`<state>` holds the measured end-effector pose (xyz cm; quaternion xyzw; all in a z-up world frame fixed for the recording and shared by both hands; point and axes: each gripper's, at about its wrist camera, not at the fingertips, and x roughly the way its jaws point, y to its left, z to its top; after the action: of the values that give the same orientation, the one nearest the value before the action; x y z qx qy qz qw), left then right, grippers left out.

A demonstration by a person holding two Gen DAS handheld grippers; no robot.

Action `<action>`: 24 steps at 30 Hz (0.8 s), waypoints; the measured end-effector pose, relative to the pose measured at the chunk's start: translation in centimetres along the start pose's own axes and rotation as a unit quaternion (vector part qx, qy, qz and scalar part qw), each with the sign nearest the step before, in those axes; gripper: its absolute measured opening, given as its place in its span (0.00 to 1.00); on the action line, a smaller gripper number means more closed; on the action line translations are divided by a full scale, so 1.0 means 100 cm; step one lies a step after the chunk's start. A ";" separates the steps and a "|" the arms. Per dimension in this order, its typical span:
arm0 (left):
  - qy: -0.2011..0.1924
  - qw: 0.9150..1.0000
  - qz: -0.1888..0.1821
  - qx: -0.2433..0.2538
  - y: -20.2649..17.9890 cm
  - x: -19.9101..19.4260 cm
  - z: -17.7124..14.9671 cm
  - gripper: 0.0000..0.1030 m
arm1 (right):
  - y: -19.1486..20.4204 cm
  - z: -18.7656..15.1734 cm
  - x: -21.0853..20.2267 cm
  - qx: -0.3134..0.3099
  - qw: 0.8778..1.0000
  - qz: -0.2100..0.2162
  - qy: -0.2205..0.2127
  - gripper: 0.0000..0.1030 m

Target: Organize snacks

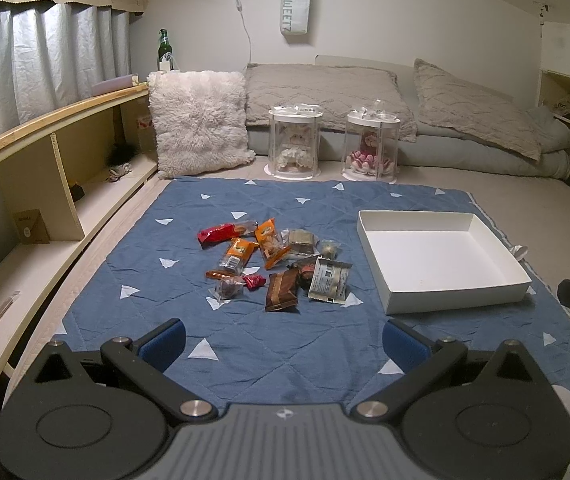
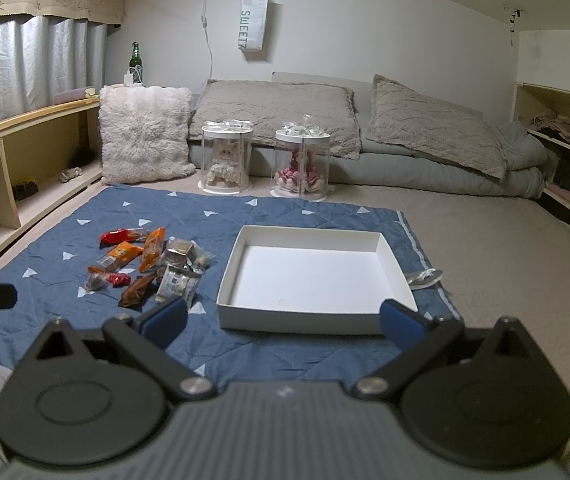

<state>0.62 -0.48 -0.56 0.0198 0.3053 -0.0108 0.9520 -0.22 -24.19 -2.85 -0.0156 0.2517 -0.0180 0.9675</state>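
So, status: nothing moved yet by our read, every snack is loose and the box is empty.
Left gripper (image 1: pixel 285 344): fingers spread wide, holding nothing, hovering over the blue mat (image 1: pixel 245 344).
Right gripper (image 2: pixel 283 322): fingers also wide apart and empty, aimed at the white box (image 2: pixel 399 282).
Snacks: pile of wrapped snacks (image 1: pixel 273 264) lies on the mat, straight ahead of our left fingers, well to the left of the right ones.
Nearest piece: brown packet (image 1: pixel 281 292), long axis running roughly away from us.
Box: sits right of the pile, near but apart, open top.
Nearer hand: left, we judge, for the pick.
Room: bare mat on all sides of the pile; box walls are the only edge to clear.
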 end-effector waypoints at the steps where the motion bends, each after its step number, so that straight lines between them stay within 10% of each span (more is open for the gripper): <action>1: 0.000 1.000 0.000 0.000 0.000 0.000 0.000 1.00 | 0.000 0.000 0.000 0.000 1.000 0.000 0.000 1.00; 24: 0.009 1.000 -0.001 -0.007 -0.008 0.012 -0.012 1.00 | -0.003 -0.003 0.004 0.002 1.000 0.002 0.004 1.00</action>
<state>0.82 -1.28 -2.25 0.0124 0.3136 -0.0097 0.9494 0.01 -24.49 -3.29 -0.0130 0.2560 -0.0171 0.9664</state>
